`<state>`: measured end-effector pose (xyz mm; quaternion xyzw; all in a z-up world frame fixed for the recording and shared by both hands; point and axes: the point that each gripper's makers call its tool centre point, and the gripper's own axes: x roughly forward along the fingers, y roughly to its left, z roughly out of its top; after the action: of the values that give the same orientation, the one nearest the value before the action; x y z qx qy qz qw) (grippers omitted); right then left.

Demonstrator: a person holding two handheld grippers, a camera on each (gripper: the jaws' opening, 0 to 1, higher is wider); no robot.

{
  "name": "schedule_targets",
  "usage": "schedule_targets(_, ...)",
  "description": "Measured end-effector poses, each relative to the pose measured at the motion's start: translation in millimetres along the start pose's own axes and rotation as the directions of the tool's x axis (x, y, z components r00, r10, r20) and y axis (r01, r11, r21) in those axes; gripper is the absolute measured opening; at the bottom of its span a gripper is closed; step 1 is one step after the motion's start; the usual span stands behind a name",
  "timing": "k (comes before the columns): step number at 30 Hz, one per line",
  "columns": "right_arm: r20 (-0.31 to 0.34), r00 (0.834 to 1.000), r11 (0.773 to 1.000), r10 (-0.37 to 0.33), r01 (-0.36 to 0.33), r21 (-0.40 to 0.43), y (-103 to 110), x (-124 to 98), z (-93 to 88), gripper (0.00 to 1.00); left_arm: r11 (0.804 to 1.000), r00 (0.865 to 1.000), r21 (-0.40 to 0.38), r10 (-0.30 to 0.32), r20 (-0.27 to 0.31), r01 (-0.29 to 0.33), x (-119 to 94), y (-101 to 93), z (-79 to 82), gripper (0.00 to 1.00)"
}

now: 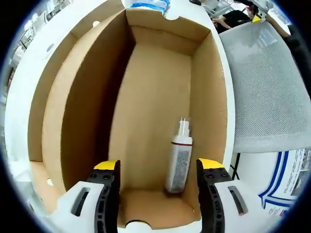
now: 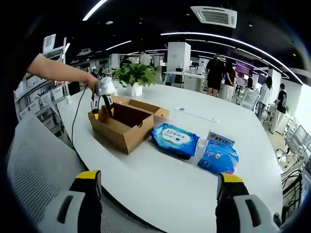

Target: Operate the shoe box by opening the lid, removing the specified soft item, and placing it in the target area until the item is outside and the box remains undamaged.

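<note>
I look down into the open cardboard shoe box [image 1: 155, 97] in the left gripper view. A white tube with a clear cap [image 1: 179, 162] lies on the box floor by the near right wall. My left gripper [image 1: 158, 167] hangs open over the near end of the box, nothing between its yellow-tipped jaws. In the right gripper view the box [image 2: 124, 124] stands on the white table [image 2: 160, 179] with its lid [image 2: 148, 107] folded back. A person's hand holds the left gripper [image 2: 101, 99] over its far end. My right gripper [image 2: 159, 180] is open, well short of the box.
Two soft blue packs [image 2: 175, 140] [image 2: 218, 158] lie on the table right of the box. A potted plant [image 2: 133, 75] stands behind it. A grey mesh chair [image 2: 34, 165] [image 1: 267, 82] sits at the table's edge. Several people stand far back.
</note>
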<state>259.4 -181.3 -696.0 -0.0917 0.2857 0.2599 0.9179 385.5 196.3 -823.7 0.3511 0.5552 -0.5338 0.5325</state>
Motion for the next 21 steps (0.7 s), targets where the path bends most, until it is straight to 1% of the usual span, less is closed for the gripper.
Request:
schedule_targets(4,0.007,1.000,1.000,-0.014,0.014,-0.001,-2.0,0.1,1.8,0.99,1.000,1.000,0.011,-0.006,-0.018,0.006,5.8,0.3,2.0,0.65)
schedule_targets(8,0.009,1.000,1.000,-0.017,0.017,0.014,-3.4,0.2,1.1,0.99,1.000,1.000,0.019,-0.006,-0.016,0.006,9.0,-0.3,6.0,0.65)
schedule_targets(14,0.007,1.000,1.000,-0.026,0.026,0.016,-4.9,0.2,0.6,0.99,1.000,0.999,0.020,0.001,-0.035,-0.001,13.4,0.2,1.0,0.64)
schedule_targets(17,0.008,1.000,0.999,-0.027,0.027,0.018,-5.4,0.1,0.4,0.99,1.000,1.000,0.010,0.002,-0.031,-0.001,13.7,0.2,0.8,0.65)
schedule_targets(21,0.006,1.000,0.999,-0.028,0.028,0.019,-5.7,0.2,-0.3,0.98,1.000,1.000,0.001,0.013,-0.028,-0.013,12.9,2.8,1.0,0.69)
